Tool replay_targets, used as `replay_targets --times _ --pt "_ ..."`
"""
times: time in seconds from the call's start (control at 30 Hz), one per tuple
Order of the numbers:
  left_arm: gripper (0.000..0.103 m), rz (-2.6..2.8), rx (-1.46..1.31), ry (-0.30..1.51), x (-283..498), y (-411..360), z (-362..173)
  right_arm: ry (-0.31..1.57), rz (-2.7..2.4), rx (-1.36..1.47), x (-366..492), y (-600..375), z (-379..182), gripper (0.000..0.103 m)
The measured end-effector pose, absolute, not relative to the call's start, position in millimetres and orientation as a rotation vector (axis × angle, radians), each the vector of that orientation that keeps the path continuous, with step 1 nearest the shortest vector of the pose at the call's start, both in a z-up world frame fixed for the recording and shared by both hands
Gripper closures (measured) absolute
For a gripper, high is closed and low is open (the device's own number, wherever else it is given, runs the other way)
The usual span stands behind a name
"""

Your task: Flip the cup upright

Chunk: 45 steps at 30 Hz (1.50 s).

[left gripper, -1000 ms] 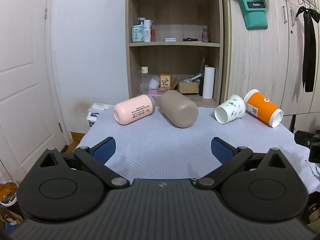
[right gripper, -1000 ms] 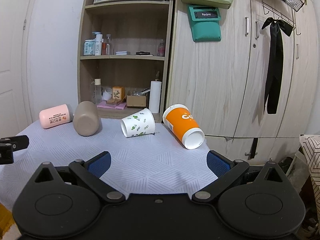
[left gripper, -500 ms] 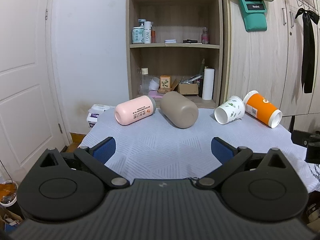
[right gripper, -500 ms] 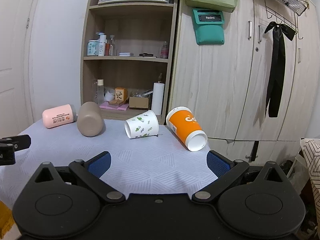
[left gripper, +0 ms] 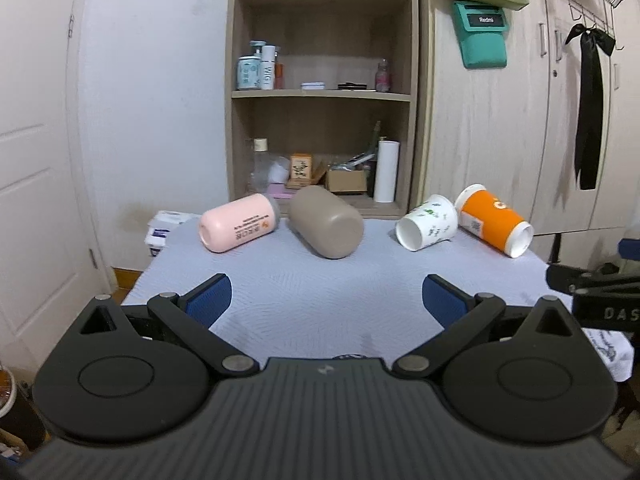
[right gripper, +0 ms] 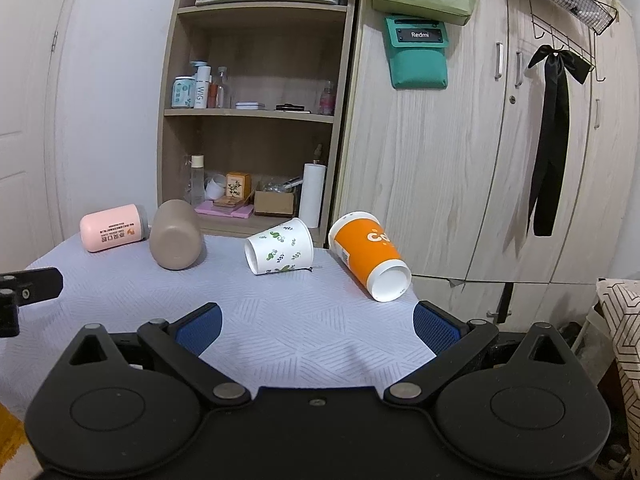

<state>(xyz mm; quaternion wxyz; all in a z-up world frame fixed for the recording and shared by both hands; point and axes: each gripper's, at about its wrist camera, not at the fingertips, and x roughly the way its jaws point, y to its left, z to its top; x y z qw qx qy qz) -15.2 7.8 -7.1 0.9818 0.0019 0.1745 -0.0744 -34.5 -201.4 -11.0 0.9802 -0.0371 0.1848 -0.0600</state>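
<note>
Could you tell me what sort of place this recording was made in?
Probably a room in a home: an open wooden shelf of toiletry bottles, wood-grain wardrobe doors, and a cloth-covered table with cups lying on it.

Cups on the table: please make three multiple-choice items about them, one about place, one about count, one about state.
1. Which cup lies at the right end of the row?
A. pink cup
B. orange cup
C. taupe cup

2. How many cups are on the table?
A. two
B. three
C. four

3. In what state are both tongs?
A. open and holding nothing
B. shut on a cup
C. shut on the cloth

Answers:
1. B, the orange cup lies to the right of the leaf cup, near the table edge.
2. C, the pink cup, taupe cup, leaf cup and orange cup all lie on their sides.
3. A, the left tongs and right tongs have their blue pads far apart with only cloth between.
</note>
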Motion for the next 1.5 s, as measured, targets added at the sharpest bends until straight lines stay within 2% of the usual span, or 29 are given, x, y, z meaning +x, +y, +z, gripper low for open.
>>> replay_targets --times 0.67,1.1,1.5 --pt "0.000 -0.183 0.022 0.395 4.1 3.6 1.4 0.388 -0.093 -0.045 -26.4 -209.5 -18.3 0.000" --pt "0.000 -0.466 0.255 0.535 109.2 -66.3 48.1 0.437 0.095 0.141 20.4 -244.2 -39.0 0.000" --pt "0.005 -0.679 0.354 0.772 224.7 -133.5 25.7 0.507 0.175 0.244 78.7 -269.9 -45.8 0.000"
